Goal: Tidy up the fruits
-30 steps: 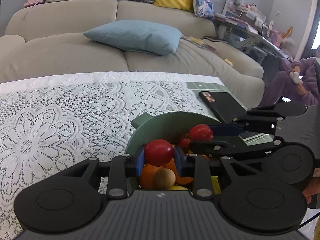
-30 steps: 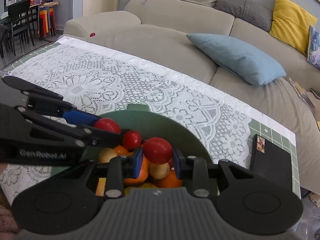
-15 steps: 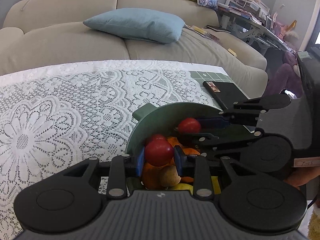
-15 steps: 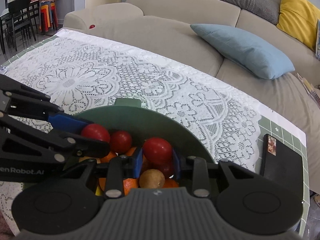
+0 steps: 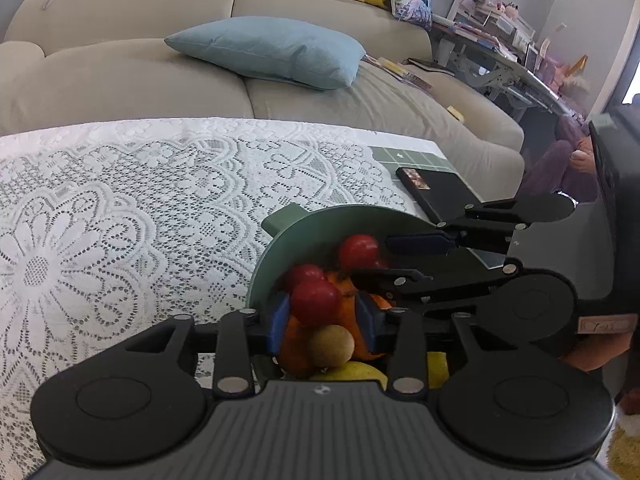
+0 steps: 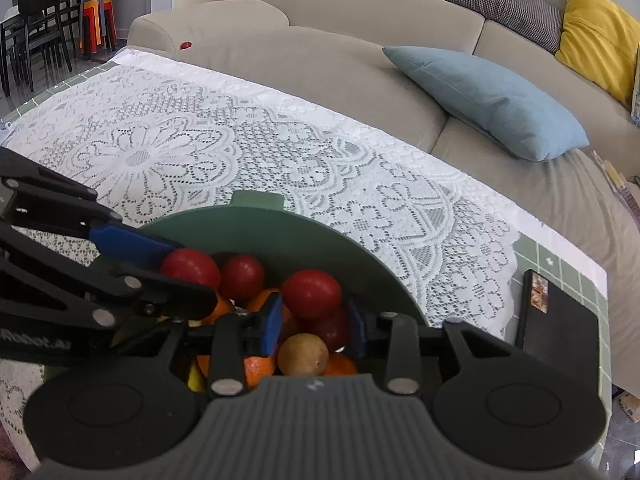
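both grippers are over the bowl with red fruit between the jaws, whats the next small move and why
Probably lift both grippers straight up and clear. The left gripper and right gripper have their jaws opening, and each red fruit now seems to rest on the pile in the green bowl, with gaps at the pads.

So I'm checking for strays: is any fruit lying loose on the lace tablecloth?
No, the lace tablecloth is bare of fruit; all of it sits in the green bowl.
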Available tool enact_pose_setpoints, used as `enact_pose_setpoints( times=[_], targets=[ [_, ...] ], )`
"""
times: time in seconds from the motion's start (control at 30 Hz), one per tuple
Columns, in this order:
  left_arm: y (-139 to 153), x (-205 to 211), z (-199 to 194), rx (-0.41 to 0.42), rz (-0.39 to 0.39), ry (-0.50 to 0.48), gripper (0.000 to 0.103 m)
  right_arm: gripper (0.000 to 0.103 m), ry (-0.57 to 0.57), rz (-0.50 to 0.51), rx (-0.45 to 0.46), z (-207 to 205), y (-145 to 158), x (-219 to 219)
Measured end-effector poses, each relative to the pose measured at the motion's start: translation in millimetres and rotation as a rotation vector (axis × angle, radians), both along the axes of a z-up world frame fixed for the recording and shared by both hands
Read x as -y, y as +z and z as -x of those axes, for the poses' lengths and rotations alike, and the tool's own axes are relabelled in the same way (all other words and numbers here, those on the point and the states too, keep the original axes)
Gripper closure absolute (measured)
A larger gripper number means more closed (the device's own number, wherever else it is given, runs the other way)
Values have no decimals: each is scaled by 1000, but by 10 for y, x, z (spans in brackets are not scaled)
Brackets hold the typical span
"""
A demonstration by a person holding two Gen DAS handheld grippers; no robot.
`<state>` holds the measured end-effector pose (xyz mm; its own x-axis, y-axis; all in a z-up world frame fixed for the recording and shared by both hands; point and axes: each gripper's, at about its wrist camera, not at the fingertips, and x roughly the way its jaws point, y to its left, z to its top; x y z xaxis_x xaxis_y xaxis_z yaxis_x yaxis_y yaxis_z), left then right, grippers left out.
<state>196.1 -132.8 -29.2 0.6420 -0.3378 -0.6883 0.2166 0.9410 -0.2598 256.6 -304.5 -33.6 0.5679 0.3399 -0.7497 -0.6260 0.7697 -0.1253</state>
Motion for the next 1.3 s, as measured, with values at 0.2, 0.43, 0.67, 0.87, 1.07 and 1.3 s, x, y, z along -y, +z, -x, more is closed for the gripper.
enact_pose_setpoints(
  times=[0.2,0.43,0.67,0.87,1.07,1.3],
  targets=[
    [69,-51,32,14,26,-2,49,65,1,-6,-2,33,37,85],
    [244,-157,99,48,57,11,49,45,2,-10,39,189,197,101],
    [591,-324,489,244,-34,37,41,23,-59,-97,168,618,590,53],
    [682,-520,988,391,-122,103,32,17,-96,-216,272,1237,757,-78],
    [609,-683,1380,447,-216,244,19,14,-161,-268,351,1827,661,-319],
    [466,-830,1738,468,-332,353,10,14,-305,-244,418,2259,387,-570]
  ],
)
